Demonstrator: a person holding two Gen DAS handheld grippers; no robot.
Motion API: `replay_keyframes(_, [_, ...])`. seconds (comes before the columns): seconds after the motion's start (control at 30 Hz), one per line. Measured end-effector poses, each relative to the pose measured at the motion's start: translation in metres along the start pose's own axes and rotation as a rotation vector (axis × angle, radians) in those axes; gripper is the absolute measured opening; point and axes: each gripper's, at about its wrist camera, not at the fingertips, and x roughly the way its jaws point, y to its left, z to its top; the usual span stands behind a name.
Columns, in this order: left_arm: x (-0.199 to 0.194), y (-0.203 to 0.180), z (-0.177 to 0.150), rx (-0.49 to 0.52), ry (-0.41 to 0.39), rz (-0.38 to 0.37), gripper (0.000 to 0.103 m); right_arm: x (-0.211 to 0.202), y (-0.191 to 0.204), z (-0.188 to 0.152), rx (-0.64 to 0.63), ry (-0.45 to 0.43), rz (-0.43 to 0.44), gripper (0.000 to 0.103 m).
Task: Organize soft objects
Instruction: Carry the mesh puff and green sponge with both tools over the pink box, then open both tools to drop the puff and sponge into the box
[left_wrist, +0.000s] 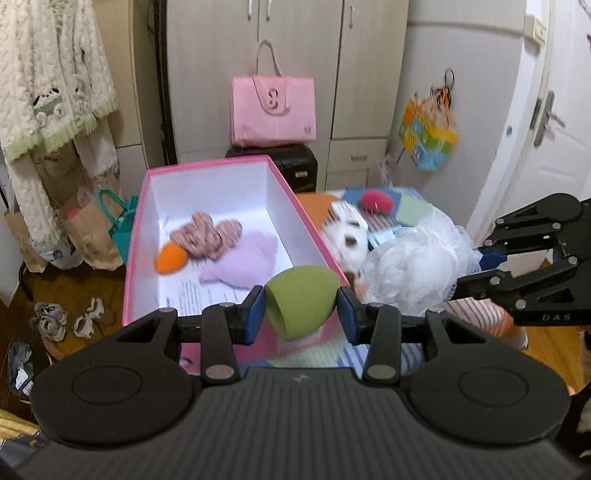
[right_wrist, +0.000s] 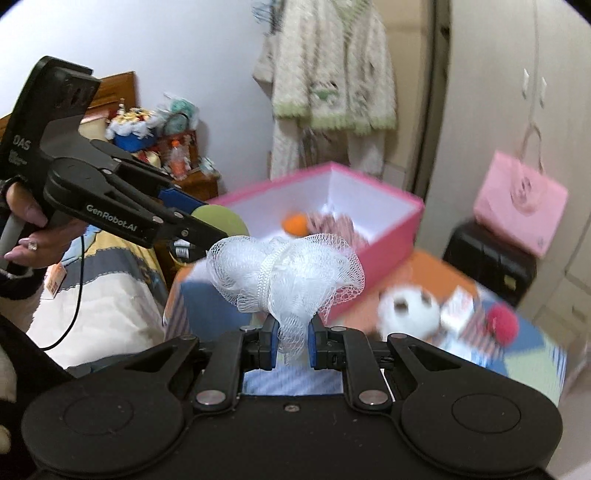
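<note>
A: State of the left gripper (left_wrist: 301, 308)?

B: Jaws clamped on a green sponge (left_wrist: 301, 301), one pad on each side. The sponge sits over the near end of the pink box (left_wrist: 236, 162).

A: Right gripper (right_wrist: 291, 341)?

B: Jaws narrow, pinching the lower tuft of a white mesh pouf (right_wrist: 284, 275) — the pouf body spreads above the pads, just in front of the box.

A: Box contents?

B: An orange sponge (left_wrist: 170, 259), a striped fabric piece (left_wrist: 207, 236) and a lilac cloth (left_wrist: 243, 264), all touching, on the box floor.

A: Outside the box?

B: To its right, on the patchwork cover (right_wrist: 532, 363): a white plush (right_wrist: 408, 308) and a red puff (right_wrist: 502, 325), near each other. Behind the box — a pink bag (left_wrist: 273, 107) on a black case (left_wrist: 295, 162).
</note>
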Motion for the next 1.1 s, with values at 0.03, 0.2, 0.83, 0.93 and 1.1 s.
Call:
replay_keyframes(0.03, [0.001,0.004,0.005,0.002,-0.007,-0.003,0.041,0.004,0.0,0.006,-0.01,-0.008,0.005,0.019])
replay_keyframes(0.2, [0.02,0.021,0.022,0.01,-0.017,0.036,0.042,0.039,-0.012,0.032,0.014,-0.012,0.018,0.019])
replay_keyframes(0.83, [0.142,0.085,0.058,-0.001,0.129,0.205,0.043,0.193,-0.038,0.088,-0.165,0.291,0.008,0.019])
replay_keyframes(0.93, [0.15,0.09,0.058,-0.013,0.15,0.197,0.043,0.201,-0.031,0.087,-0.198,0.318,0.053,0.019])
replay_keyframes(1.1, [0.158,0.096,0.056,-0.03,0.167,0.206,0.044,0.216,-0.022,0.085,-0.221,0.333,0.085,0.021])
